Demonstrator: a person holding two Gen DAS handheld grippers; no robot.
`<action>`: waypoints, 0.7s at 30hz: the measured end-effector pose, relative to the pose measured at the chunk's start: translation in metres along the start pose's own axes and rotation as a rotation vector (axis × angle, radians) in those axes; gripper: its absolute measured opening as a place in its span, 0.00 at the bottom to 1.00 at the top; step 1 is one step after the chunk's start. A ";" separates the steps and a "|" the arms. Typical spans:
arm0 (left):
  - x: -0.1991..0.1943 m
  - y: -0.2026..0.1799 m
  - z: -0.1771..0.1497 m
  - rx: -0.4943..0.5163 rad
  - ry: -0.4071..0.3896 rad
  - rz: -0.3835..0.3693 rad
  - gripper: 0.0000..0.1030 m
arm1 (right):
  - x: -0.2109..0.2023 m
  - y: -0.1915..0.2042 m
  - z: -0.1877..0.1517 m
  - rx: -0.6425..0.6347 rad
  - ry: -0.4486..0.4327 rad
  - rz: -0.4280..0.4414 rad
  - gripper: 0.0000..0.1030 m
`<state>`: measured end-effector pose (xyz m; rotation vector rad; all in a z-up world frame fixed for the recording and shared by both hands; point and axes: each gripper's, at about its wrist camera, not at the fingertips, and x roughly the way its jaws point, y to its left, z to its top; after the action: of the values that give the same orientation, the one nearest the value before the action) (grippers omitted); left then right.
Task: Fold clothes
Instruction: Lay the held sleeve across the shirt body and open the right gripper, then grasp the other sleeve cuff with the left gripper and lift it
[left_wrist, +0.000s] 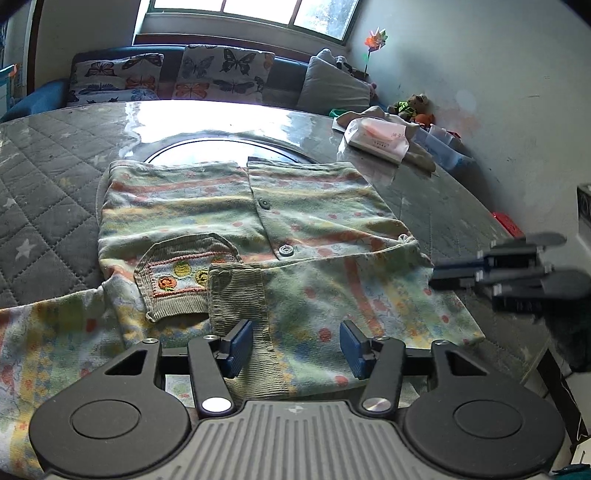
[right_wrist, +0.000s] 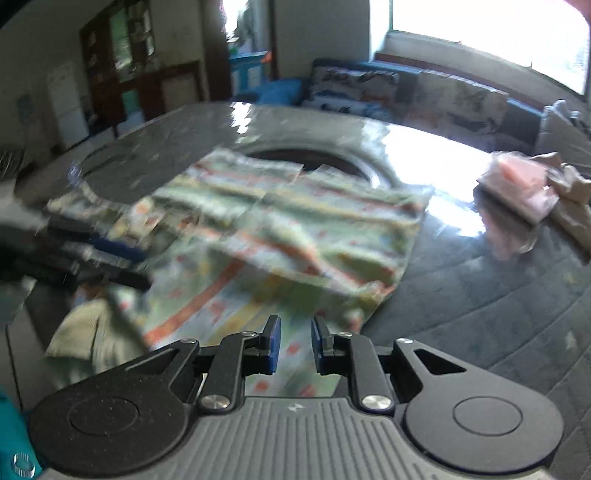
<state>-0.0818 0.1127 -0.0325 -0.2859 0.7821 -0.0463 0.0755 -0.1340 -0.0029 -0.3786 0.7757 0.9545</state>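
- One garment (left_wrist: 236, 221) lies on the table (left_wrist: 55, 155): a pastel striped, printed cardigan, front side up, spread across the middle over a dark round inset in the tabletop.
- Two round buttons (left_wrist: 286, 250) show along its front placket, and one corduroy patch pocket (left_wrist: 184, 273) with stitched fruit sits on the left front panel.
- Two sleeves are visible. The left one trails off toward the near left edge of the table; the right one is folded across the lower body, its ribbed cuff (left_wrist: 236, 295) just beside the pocket.
- The cardigan's long axis runs from the near table edge toward the window, straight hem at the far end.
- The left claw (left_wrist: 297, 347) is released, its two blue pads wide apart above the folded sleeve, gripping nothing.
- The right claw (right_wrist: 295, 343) is also released, pads set closer together with a clear gap, hovering over the garment's near right part; that view is motion-blurred.
- One tissue pack (left_wrist: 376, 138) lies at the far right, apart from the cardigan.
- Bare quilted cover lies left and right of the garment, with open room on both sides.
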 end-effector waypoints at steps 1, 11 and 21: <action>-0.001 0.000 -0.001 -0.003 -0.002 0.001 0.53 | 0.002 0.003 -0.004 -0.009 0.018 0.007 0.16; -0.052 0.036 -0.013 -0.122 -0.092 0.125 0.54 | -0.002 0.024 0.003 -0.049 -0.018 0.031 0.23; -0.116 0.122 -0.042 -0.393 -0.194 0.479 0.51 | 0.029 0.049 0.014 -0.093 0.011 0.099 0.24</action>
<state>-0.2018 0.2365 -0.0142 -0.4602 0.6454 0.5844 0.0496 -0.0824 -0.0129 -0.4292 0.7675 1.0851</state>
